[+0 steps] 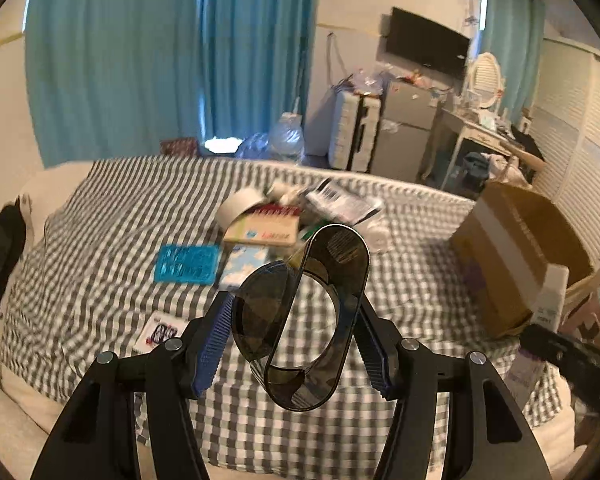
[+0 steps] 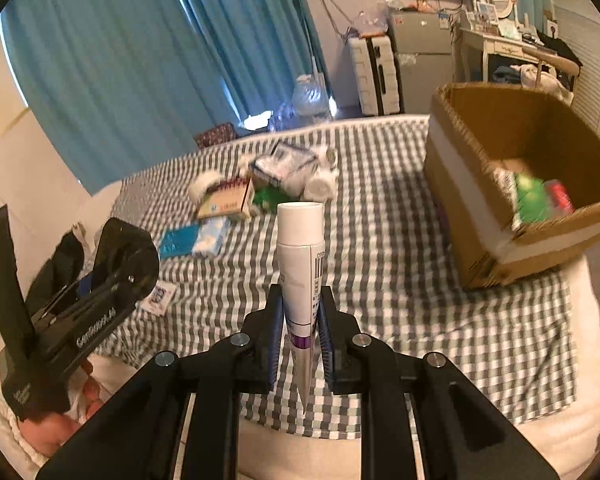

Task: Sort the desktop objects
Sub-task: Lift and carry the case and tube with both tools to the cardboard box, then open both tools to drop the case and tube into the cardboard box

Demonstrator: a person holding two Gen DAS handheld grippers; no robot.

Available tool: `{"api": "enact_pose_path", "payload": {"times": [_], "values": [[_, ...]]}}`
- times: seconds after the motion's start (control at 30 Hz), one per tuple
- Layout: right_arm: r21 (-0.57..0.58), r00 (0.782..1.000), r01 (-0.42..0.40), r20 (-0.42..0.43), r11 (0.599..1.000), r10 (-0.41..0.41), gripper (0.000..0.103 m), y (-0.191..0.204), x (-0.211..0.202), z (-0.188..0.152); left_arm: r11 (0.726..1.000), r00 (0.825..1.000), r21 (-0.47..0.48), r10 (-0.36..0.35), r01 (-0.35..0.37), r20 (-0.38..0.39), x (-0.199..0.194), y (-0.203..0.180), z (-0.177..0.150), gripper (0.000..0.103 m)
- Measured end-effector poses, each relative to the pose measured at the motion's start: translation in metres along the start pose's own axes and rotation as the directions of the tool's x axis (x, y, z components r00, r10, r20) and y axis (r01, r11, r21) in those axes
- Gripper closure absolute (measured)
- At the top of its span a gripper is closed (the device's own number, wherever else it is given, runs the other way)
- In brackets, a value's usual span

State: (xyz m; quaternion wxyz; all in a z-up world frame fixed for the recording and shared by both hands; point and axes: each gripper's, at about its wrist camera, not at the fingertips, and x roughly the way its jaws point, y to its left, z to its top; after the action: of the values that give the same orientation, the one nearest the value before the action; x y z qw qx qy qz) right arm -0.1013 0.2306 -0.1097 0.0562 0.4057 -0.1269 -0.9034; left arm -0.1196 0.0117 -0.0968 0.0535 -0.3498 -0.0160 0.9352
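Fingers [image 2: 278, 332] pinch white tube [image 2: 300, 264], well clear of cardboard box [image 2: 460, 200].

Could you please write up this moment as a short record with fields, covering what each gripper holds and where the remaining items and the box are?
surface: bed with a grey-and-white checked cover
left gripper: shut on a dark camouflage-patterned oval case, lifted above the cover
right gripper: shut on a white tube, cap pointing away
box: open cardboard box at the right side of the bed, green and red items inside
still on cover: tape roll, notebook, turquoise packet, tissue pack
image quality: motion blur, small labels unreadable
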Motion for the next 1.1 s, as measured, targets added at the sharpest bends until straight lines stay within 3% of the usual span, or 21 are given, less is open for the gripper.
{"api": "enact_pose_path", "payload": {"times": [0.27,0.57,0.8,1.1], "values": [[-0.030,0.994,0.042,0.100,0.999,-0.039,0.087,-0.019,-0.055,0.041,0.994,0.993,0.075,-0.088,0.083,0.075,-0.040,-0.048,0.042,0.042],[-0.059,0.981,0.096,0.172,0.994,-0.085,0.087,-0.058,-0.095,0.078,0.969,0.971,0.154,-0.212,0.194,0.110,-0.055,-0.121,0.088,0.042],[-0.016,0.973,0.135,0.193,0.991,-0.130,0.087,-0.119,-0.107,0.103,0.924,0.939,0.226,-0.334,0.309,0.079,-0.036,-0.202,0.111,0.042],[0.014,0.960,0.232,0.157,0.973,-0.231,0.087,-0.203,-0.094,0.135,0.853,0.909,0.343,-0.416,0.394,-0.008,0.021,-0.305,0.112,0.042]]}}
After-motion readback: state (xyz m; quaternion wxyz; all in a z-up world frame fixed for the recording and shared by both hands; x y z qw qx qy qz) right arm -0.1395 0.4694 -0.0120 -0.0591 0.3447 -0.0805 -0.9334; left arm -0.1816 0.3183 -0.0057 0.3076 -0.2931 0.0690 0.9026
